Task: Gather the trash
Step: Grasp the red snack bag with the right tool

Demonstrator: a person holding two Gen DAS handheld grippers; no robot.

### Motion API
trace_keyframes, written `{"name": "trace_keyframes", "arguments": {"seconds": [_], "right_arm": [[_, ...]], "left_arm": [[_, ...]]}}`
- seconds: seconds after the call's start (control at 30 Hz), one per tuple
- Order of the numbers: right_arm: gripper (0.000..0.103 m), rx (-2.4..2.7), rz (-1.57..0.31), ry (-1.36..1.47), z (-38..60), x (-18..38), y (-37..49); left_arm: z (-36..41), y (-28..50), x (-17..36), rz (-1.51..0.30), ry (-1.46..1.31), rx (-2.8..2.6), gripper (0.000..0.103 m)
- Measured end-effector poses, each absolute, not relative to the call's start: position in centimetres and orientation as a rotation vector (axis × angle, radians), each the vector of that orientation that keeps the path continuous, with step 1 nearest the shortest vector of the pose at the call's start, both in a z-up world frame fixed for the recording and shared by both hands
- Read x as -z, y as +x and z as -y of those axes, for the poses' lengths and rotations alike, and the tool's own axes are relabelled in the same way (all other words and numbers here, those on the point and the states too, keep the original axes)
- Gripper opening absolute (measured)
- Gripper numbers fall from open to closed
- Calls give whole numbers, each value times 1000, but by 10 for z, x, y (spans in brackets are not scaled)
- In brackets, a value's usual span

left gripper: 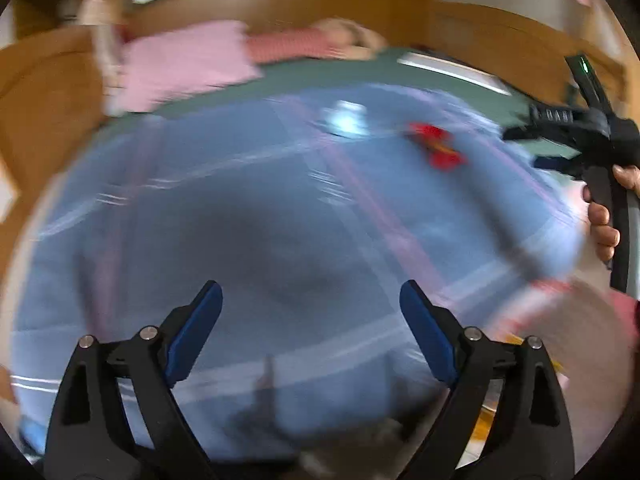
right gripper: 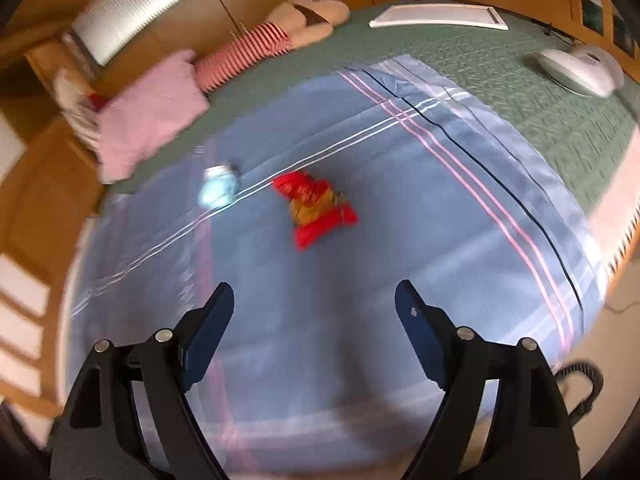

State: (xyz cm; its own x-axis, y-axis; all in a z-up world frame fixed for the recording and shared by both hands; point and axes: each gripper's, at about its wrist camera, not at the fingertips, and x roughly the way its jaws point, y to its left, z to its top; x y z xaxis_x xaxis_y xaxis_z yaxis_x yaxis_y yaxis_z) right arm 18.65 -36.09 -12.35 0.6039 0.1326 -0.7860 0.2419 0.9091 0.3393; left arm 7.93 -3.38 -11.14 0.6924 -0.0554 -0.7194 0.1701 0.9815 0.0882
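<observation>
A crumpled red and yellow snack wrapper point(right gripper: 316, 208) lies on a blue striped blanket point(right gripper: 400, 260) spread over a bed. A crumpled pale blue and white piece of trash point(right gripper: 219, 189) lies just left of it. My right gripper point(right gripper: 314, 320) is open and empty, hovering above the blanket short of the wrapper. In the blurred left wrist view the wrapper point(left gripper: 438, 146) and the pale trash point(left gripper: 346, 120) lie far ahead. My left gripper point(left gripper: 311, 316) is open and empty above the blanket. The right gripper's body point(left gripper: 580, 136) shows at that view's right edge, held by a hand.
A pink pillow point(right gripper: 150, 114), a red-striped pillow point(right gripper: 244, 54) and a beige cushion point(right gripper: 308, 20) lie at the head of the green bedspread point(right gripper: 500, 68). A white flat board point(right gripper: 438, 16) and a white device point(right gripper: 576, 66) lie on the far side. Wooden cabinets surround the bed.
</observation>
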Motion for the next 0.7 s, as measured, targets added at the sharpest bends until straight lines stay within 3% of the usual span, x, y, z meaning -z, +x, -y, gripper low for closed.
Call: {"name": "trace_keyframes", "arguments": {"seconds": [0.2, 0.37, 0.43, 0.47, 0.57, 0.7], "right_arm": [[81, 242, -1019, 403, 361, 169, 294], [81, 297, -1039, 347, 353, 184, 333], [69, 284, -1059, 322, 348, 190, 338], [52, 269, -1075, 315, 346, 193, 341], [30, 221, -1071, 297, 338, 196, 338], [20, 155, -1068, 282, 324, 191, 331]], "left_arm": [[-37, 94, 123, -840, -90, -33, 91], [-32, 95, 126, -847, -60, -29, 91], [-31, 96, 128, -849, -71, -37, 91], [-30, 94, 129, -853, -79, -40, 91], [-37, 93, 131, -867, -112, -57, 91], [-44, 94, 134, -875, -139, -75, 91]]}}
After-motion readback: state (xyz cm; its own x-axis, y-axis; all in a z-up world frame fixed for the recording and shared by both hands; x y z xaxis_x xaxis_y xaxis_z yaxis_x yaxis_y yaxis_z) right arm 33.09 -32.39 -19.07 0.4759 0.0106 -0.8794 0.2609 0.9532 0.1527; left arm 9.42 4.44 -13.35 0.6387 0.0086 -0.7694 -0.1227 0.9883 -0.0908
